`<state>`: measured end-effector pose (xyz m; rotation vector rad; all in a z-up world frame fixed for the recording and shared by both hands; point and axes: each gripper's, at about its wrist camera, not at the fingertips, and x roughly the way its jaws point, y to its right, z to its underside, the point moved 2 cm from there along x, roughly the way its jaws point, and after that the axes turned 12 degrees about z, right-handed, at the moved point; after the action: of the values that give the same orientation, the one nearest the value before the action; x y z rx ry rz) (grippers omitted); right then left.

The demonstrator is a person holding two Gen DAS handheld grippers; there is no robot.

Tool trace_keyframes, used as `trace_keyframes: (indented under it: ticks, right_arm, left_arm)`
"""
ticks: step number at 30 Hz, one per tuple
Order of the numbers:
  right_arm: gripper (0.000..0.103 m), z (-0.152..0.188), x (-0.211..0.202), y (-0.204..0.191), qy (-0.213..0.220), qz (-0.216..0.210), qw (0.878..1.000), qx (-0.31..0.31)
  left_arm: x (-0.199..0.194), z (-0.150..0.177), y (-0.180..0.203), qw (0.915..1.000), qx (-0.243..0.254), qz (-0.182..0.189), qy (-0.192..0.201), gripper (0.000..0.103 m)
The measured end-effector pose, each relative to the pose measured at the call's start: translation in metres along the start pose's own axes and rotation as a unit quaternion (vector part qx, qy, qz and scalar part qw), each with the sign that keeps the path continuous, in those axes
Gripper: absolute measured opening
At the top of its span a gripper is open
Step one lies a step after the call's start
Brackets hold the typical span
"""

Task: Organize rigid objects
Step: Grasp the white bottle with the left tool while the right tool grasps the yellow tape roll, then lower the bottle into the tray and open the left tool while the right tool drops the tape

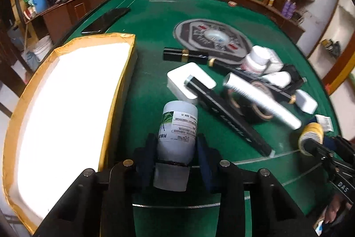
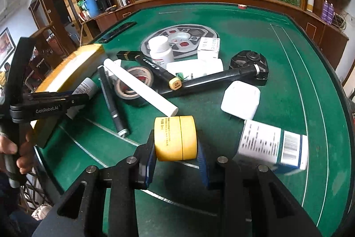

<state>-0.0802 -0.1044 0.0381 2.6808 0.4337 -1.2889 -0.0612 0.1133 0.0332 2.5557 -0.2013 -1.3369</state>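
The left claw [image 1: 176, 148] is gripping a white plastic bottle with a printed paper label [image 1: 177, 130] — its pads are pressing on both sides of the bottle's lower body, and the bottle is tilting away from the camera over the green felt bench [image 1: 150, 72]. Just beside it, along the bench's left edge, an open white box with yellow-taped rims [image 1: 66, 103] is sitting.

The right claw [image 2: 176, 148] is gripping a small yellow cylindrical jar with printed text [image 2: 175, 137], its pads closing on the jar's two flat ends, near the bench's front edge. A white and blue carton with a barcode [image 2: 273, 146] is lying just beside that claw on the right.

Toward the middle of the bench a loose pile is resting — a long white tube [image 2: 142, 88] is lying across a roll of black tape [image 2: 133, 86], with black marker pens [image 2: 113, 99] and a white rounded case [image 2: 240, 101] around it.
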Motion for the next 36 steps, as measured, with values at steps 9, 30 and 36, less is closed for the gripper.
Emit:
trace_keyframes:
  ticks: [9, 30, 36]
  right_arm:
    - [0.031, -0.016, -0.033, -0.026, 0.029, -0.036, 0.999, -0.002]
    - [0.031, -0.076, 0.006, -0.27, -0.007, -0.207, 0.968, -0.144]
    - [0.031, -0.061, 0.029, -0.305, -0.039, -0.195, 0.968, -0.157]
  left_arm:
    - [-0.042, 0.004, 0.007, 0.9949, 0.001, 0.098, 0.027, 0.038]
    - [-0.102, 0.037, -0.144, 0.9907, -0.105, -0.025, 0.083, 0.038]
    - [-0.095, 0.048, -0.16, 0.9906, -0.109, -0.045, 0.071, 0.038]
